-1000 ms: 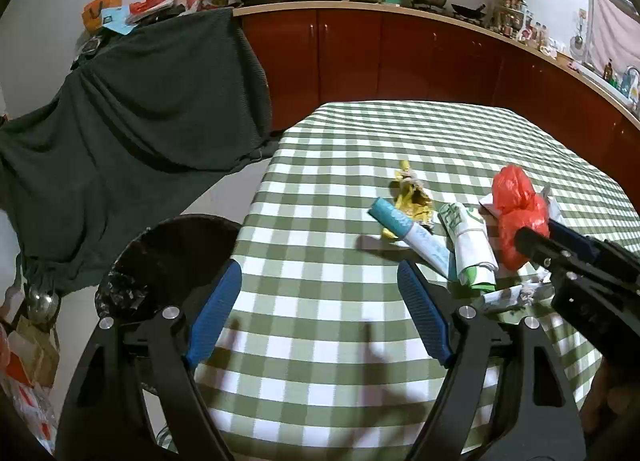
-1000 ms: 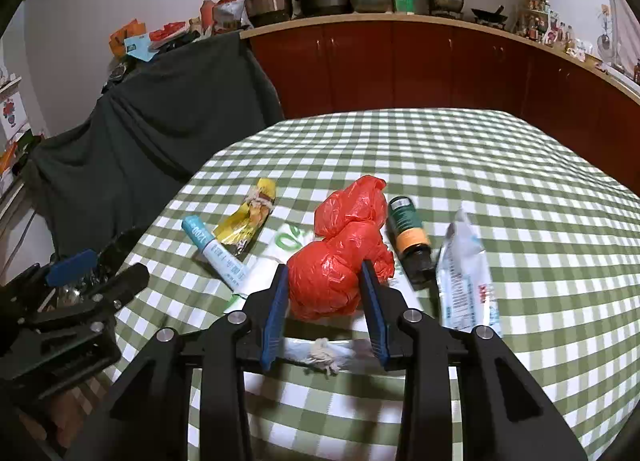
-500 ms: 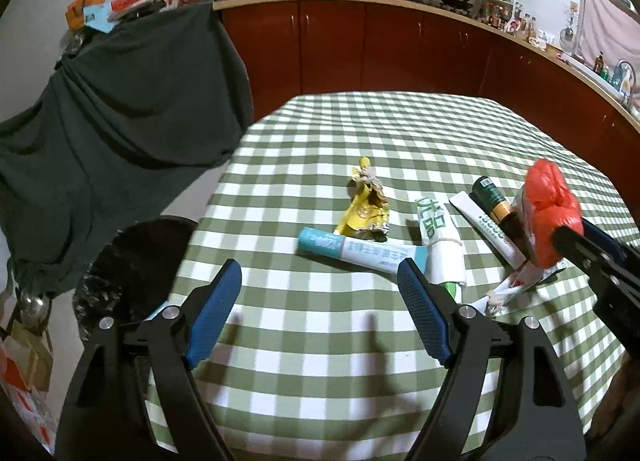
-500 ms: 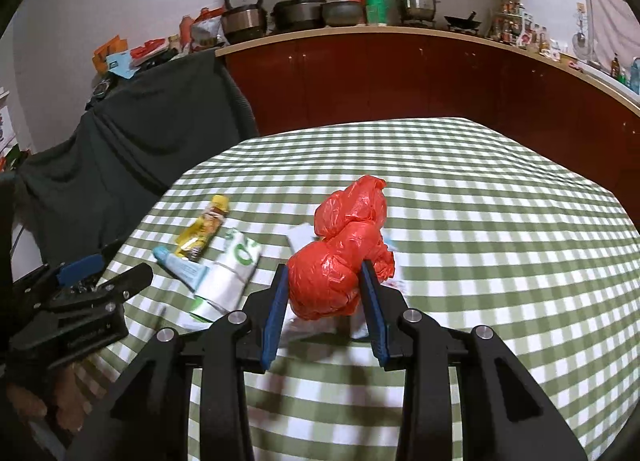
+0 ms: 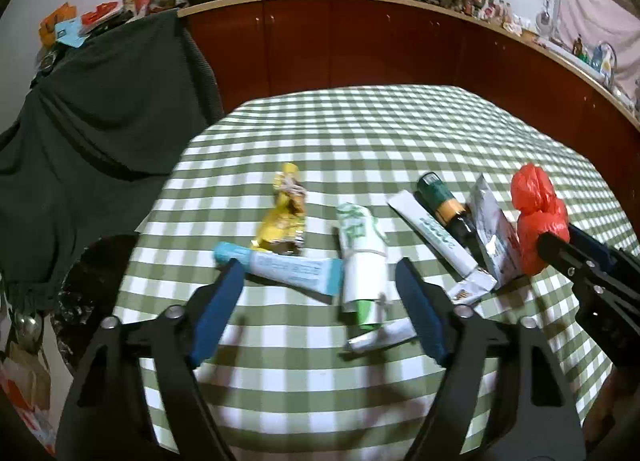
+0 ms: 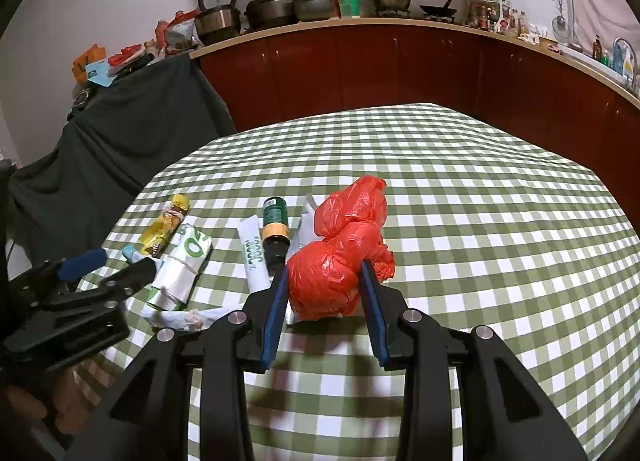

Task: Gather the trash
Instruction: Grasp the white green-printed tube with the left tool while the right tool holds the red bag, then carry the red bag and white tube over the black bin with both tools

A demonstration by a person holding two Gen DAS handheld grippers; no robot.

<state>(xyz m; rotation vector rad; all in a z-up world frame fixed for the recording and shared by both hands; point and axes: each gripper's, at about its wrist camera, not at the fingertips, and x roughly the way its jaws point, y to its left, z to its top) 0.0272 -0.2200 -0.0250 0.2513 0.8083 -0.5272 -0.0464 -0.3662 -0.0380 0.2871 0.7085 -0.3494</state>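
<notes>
Jaws: my right gripper (image 6: 323, 281) pinches the red bag (image 6: 340, 257) at frame centre; my left gripper (image 5: 316, 285) is spread above the blue tube (image 5: 280, 267), lower centre.

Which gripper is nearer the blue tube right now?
Left. The left gripper hovers open right over the blue tube; the right gripper is off to its right, shut on the red bag.

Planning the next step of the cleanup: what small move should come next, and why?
Probably carry the red bag left toward the black bin: the right hand-held gripper is shut on it, and the bin stands beside the table's left edge. The left hand-held gripper is open.
</notes>
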